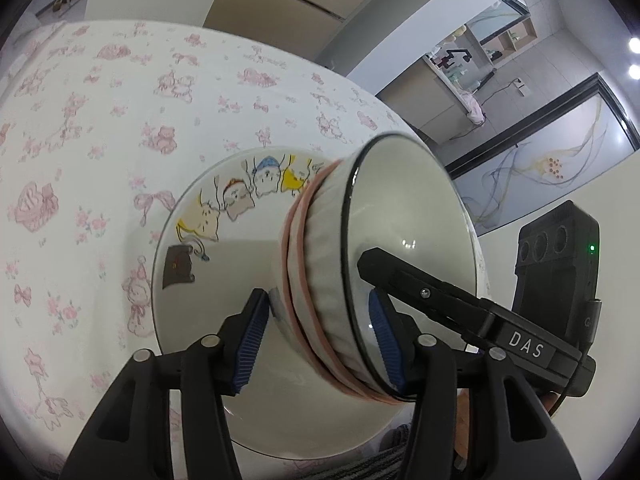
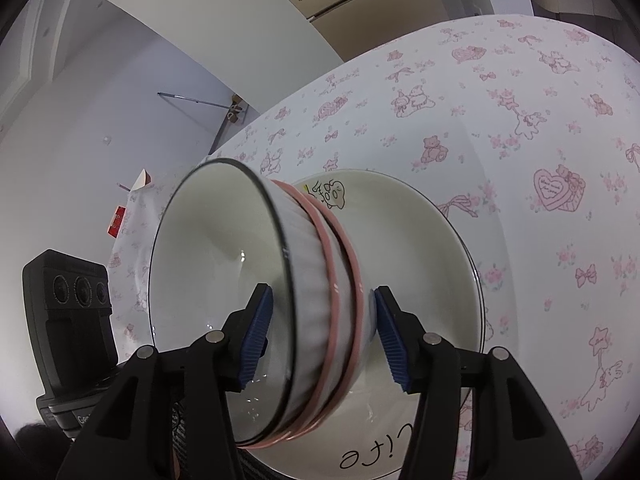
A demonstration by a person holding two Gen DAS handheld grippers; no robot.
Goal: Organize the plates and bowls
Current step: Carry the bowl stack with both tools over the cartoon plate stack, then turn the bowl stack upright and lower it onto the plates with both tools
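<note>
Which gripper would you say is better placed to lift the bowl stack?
Left gripper, only marginally: it and the right gripper both straddle the bowl stack's wall on the plate, but its pads look closer.

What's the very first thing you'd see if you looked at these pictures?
The white bowl with pink rings, held up between both grippers just above a cartoon plate. The left gripper and the right gripper each straddle its rim, one finger inside and one outside. Under it all spreads a white tablecloth with pink bears and bows.
</note>
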